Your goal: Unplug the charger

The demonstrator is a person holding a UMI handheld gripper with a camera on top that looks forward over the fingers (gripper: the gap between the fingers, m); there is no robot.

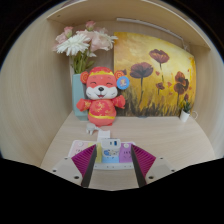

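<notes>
From where I sit, the left of the alcove holds a bunch of pale pink and white artificial flowers standing against the beige wall, and just right of them a red and white plush fox-like toy sits upright on the light wooden bench. Behind it hangs a yellow painting of dark poppies, and a small white object rests at the far right; I cannot tell what it is. Near me, my gripper has its fingers spread moderately wide, the magenta pads angled outward and holding nothing. Between and just ahead of the fingers sits what I take for the charger, a small white block with a blue and purple patch, resting on a white strip at the bench's near edge. I judge this the approach step: next I need to advance, centre the fingers about the block and close. Its long axis and facing are unclear.
</notes>
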